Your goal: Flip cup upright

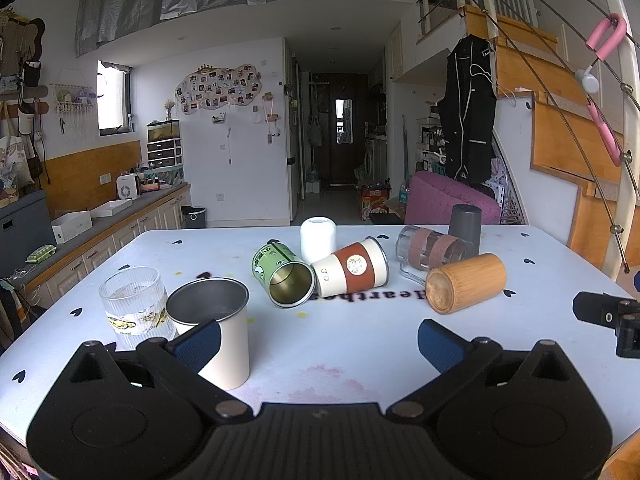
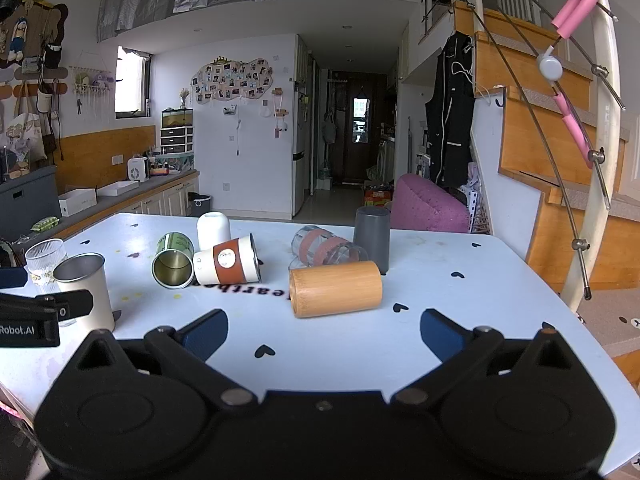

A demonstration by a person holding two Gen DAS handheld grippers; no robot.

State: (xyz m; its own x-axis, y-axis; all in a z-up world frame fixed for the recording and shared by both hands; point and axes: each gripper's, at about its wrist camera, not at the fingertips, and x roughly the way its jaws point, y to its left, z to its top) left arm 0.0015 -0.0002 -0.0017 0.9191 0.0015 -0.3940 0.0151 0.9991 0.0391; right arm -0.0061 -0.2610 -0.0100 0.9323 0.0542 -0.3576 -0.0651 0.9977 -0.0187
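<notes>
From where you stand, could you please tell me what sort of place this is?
Most likely a lived-in loft apartment: a wooden staircase rises on the right, a photo collage hangs on the wall, and a kitchen counter runs along the left.

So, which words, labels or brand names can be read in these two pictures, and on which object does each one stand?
"Robot.AI": on the black body of the left gripper, seen from the right wrist.
"Heartbea": black letters printed upside down on the white table, partly hidden by cups.
"C D": small letters on the white cup with the brown sleeve, hard to be sure.
Round sticker on that sleeve and print on the green tin cup: too small to read.
</notes>
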